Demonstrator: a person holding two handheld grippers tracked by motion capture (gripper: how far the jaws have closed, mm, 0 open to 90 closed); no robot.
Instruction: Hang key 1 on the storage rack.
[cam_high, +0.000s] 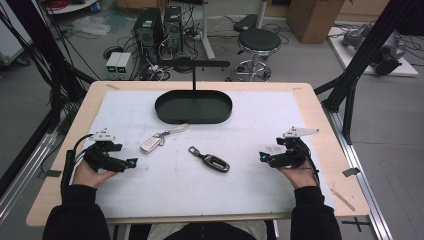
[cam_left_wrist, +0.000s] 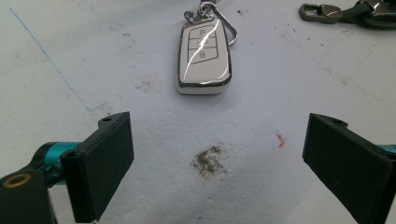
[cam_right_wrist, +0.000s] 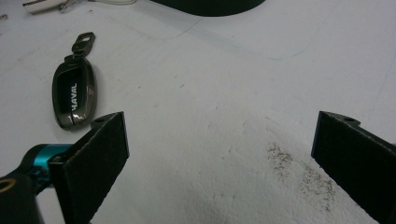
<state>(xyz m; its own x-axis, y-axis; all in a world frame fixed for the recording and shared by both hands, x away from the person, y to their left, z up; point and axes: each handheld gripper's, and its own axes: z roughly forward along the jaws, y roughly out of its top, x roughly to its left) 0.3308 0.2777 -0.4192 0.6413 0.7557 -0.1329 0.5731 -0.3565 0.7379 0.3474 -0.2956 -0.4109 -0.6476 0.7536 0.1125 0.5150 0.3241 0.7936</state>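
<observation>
High view shows both hands resting low on the white mat, palms up under each gripper, jaws pointing inward. Left gripper (cam_high: 131, 163) is released, the white key fob (cam_left_wrist: 203, 58) lying just ahead of it. Right gripper (cam_high: 262, 157) is also released; the dark key fob (cam_right_wrist: 74, 93) lies ahead to its left. Farther off sits the black tray (cam_high: 165, 114).

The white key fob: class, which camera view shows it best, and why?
The left gripper view: the white key fob lies straight ahead, its three buttons and key ring sharp. In the high view it is small, on the white mat. In the right gripper view just its end shows, cut by the top edge.
</observation>
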